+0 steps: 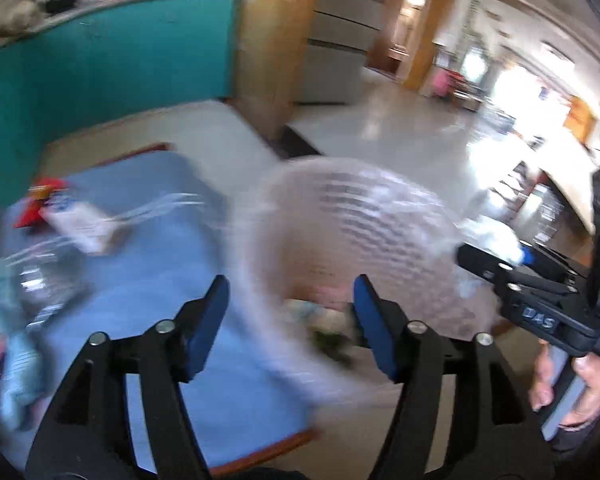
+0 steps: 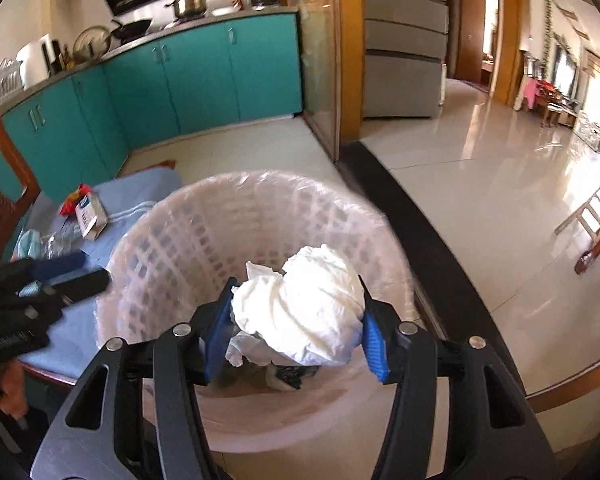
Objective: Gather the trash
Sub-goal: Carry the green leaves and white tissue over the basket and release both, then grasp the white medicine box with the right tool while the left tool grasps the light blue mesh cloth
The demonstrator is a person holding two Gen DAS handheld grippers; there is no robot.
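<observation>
My right gripper (image 2: 296, 316) is shut on a crumpled white tissue (image 2: 300, 308) and holds it over the white lattice trash basket (image 2: 168, 240), which has a clear liner and some trash at the bottom. The basket (image 1: 380, 208) stands on the floor beside a table with a blue cloth (image 2: 64, 328). My left gripper (image 1: 290, 320) is open and empty, over the table edge next to the basket; it also shows in the right wrist view (image 2: 76, 270). The right gripper (image 1: 496, 256) with the tissue appears at the right of the left wrist view. That view is blurred.
On the blue cloth (image 1: 148, 288) lie a red wrapper (image 2: 74, 198), a small white carton (image 2: 92, 216), a clear plastic bottle (image 1: 40, 280) and a light blue cloth (image 2: 28, 244). Teal cabinets (image 2: 180, 80) stand behind. A dark floor strip (image 2: 420, 240) runs right of the basket.
</observation>
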